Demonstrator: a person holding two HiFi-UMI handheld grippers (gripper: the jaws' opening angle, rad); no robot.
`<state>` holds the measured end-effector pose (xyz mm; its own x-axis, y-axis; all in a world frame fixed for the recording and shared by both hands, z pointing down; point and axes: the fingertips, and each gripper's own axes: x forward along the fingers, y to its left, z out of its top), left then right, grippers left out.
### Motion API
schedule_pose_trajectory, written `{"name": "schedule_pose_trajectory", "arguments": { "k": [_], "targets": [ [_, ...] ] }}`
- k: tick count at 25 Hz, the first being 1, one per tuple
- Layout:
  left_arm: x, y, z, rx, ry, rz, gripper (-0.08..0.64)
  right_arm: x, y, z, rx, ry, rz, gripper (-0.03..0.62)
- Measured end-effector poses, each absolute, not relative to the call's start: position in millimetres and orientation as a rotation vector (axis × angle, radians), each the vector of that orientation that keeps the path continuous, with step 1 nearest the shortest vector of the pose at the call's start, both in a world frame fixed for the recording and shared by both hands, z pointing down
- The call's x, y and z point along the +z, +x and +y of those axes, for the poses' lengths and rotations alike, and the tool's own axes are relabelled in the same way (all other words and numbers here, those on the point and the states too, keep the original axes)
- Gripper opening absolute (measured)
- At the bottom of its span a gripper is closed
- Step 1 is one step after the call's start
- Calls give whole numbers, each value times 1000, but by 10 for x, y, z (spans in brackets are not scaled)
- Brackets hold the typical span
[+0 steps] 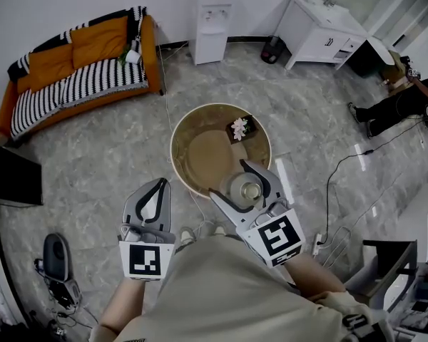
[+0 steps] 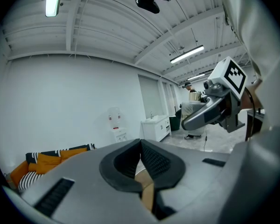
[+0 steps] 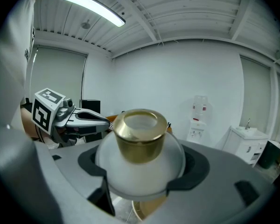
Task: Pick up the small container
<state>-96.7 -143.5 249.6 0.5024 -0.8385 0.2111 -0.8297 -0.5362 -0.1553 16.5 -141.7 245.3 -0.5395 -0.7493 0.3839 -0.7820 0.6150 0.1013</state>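
Note:
The small container (image 1: pixel 245 189) is a round white frosted pot with a gold neck (image 3: pixel 140 134). My right gripper (image 1: pixel 235 184) is shut on it and holds it upright above the near edge of the round tan table (image 1: pixel 182 130). In the right gripper view the pot's white body (image 3: pixel 140 171) fills the gap between the two fingers. My left gripper (image 1: pixel 159 185) is shut with nothing in it, its pads (image 2: pixel 154 160) pressed together. It hangs over the floor, left of the table and of the right gripper (image 2: pixel 214 108).
On the table's far side sits a small dark tray with a white flower (image 1: pixel 239 128). An orange and striped sofa (image 1: pixel 78 63), a water dispenser (image 1: pixel 212 20) and a white cabinet (image 1: pixel 321 30) line the walls. A person (image 1: pixel 399 102) is at the right. Cables (image 1: pixel 342 166) run across the floor.

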Motion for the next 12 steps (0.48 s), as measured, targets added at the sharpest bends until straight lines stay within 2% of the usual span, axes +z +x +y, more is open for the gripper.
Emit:
{"name": "schedule_pose_trajectory", "arguments": {
  "k": [12],
  "targets": [
    [2466,-927,-1423,-396,-2697,1477,6,2460,233,-1388,134,1234,-2444,334]
  ]
}}
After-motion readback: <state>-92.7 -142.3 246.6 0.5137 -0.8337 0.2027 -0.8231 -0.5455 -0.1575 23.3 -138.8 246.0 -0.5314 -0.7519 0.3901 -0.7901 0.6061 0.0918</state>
